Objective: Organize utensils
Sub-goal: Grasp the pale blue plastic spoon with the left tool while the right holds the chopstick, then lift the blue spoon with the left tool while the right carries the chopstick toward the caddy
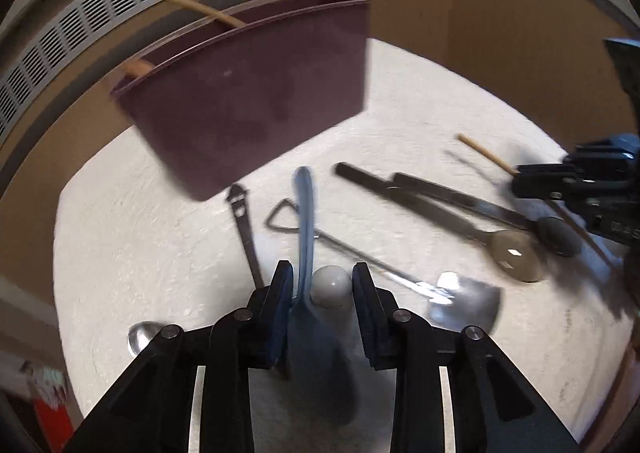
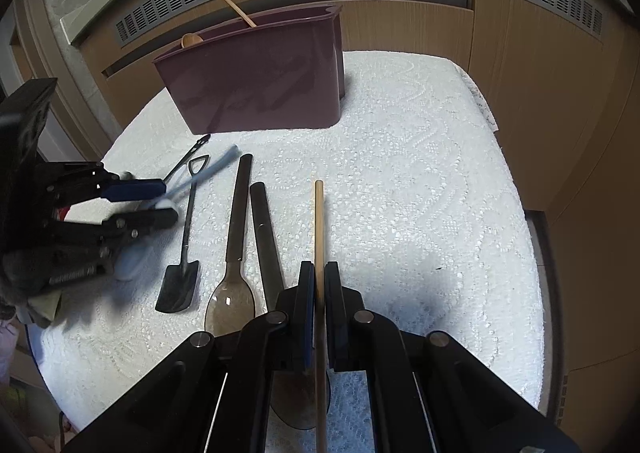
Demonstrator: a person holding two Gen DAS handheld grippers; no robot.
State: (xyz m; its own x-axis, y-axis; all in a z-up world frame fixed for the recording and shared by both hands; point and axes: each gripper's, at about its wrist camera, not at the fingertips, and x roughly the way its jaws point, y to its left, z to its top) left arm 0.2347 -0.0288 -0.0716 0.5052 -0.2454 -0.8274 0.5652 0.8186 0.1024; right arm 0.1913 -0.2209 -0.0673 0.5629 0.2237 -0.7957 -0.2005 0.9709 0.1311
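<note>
Fingers of our left gripper [image 1: 322,287] stand narrowly apart around the blue spoon [image 1: 306,221], below the maroon caddy [image 1: 256,93] at 12 o'clock; we should close squarely before lifting. Our right gripper [image 2: 319,285] clamps the wooden stick [image 2: 319,221].

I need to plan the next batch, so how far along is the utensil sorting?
Done: one wooden spoon stands in the purple holder. In hand: the right gripper is shut on a wooden stick; the left gripper has the blue spoon between its fingers, not clearly clamped. Left on the cloth: the shovel-shaped spoon, the clear spoon and two dark utensils.
</note>
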